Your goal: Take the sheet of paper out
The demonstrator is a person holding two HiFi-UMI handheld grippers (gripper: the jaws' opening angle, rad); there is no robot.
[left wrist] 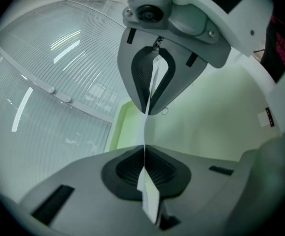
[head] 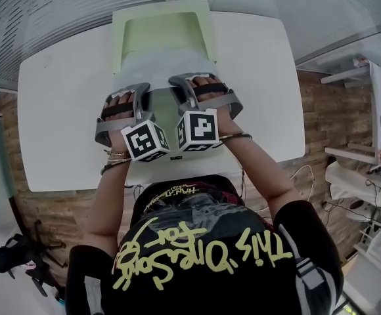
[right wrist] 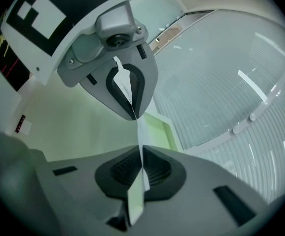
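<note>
White table (head: 59,123) standing on wood-plank floor (head: 328,110). Ribbed glass wall (head: 66,5) running behind table. White shelving (head: 380,104) standing at right, cable (head: 302,170) trailing over floor nearby.

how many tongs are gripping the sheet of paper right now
2. The left tongs are shut on the sheet of paper at its near-left edge; the right tongs are shut on its near-right edge. None hidden.

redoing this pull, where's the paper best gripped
Grip the paper by its near edge, from the person's side, at two spread points: its far end sits in the folder, so only that edge is free. Left gripper and right gripper are shut on it there.
</note>
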